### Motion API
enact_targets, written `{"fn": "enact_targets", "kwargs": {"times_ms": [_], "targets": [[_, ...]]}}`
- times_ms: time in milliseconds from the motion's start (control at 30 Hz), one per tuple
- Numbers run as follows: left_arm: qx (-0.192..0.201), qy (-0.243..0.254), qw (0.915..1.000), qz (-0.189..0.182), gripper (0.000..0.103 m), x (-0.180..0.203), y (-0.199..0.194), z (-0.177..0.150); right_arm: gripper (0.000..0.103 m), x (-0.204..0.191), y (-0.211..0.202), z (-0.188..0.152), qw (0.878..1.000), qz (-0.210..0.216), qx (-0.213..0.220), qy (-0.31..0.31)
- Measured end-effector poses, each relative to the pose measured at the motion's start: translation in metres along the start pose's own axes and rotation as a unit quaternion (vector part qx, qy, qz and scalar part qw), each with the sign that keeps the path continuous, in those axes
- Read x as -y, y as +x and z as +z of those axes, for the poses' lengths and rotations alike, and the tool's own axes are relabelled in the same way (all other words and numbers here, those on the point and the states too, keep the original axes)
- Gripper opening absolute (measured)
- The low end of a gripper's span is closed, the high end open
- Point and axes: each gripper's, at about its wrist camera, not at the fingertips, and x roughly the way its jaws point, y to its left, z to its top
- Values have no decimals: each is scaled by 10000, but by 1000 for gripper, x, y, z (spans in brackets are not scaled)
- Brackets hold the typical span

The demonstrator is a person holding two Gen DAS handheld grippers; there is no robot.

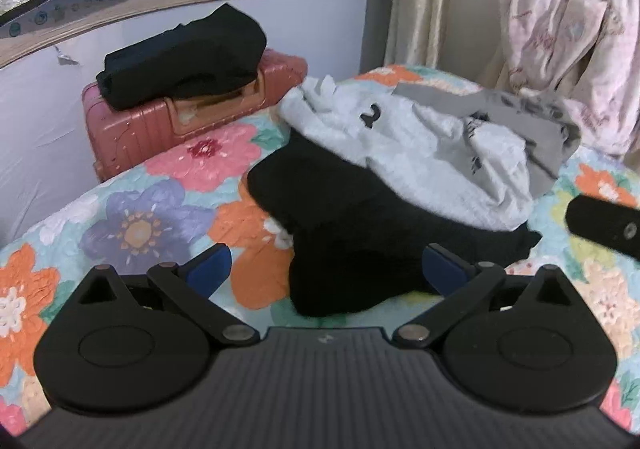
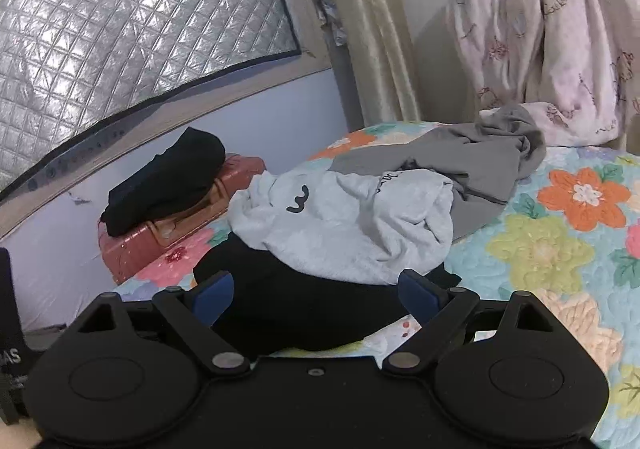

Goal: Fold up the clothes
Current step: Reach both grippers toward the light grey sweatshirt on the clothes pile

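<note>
3 garments (image 1: pixel 400 169) heaped — poss. more

Floral quilted bed (image 1: pixel 152 217) carries a black garment (image 1: pixel 360 249) and pink suitcase (image 1: pixel 160 121).

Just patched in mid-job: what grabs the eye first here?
The heap of unfolded clothes mid-bed: a pale grey top over a black garment, on a loud flower-print quilt. Behind, folded black clothes sit on a pink suitcase.
</note>
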Motion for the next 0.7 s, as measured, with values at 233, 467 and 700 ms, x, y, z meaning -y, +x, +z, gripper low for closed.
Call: {"fn": "enact_targets", "kwargs": {"times_ms": [233, 467, 700], "targets": [[423, -22, 9968, -681, 103, -23, -25, -15, 92, 7, -6, 4, 10000, 42, 21, 41], [-48, 341, 9971, -681, 103, 2, -13, -11, 92, -1, -16, -1, 10000, -78, 27, -45], [193, 342, 9958, -827, 103, 21, -11, -1, 93, 3, -32, -6, 9999, -22, 92, 120]]}}
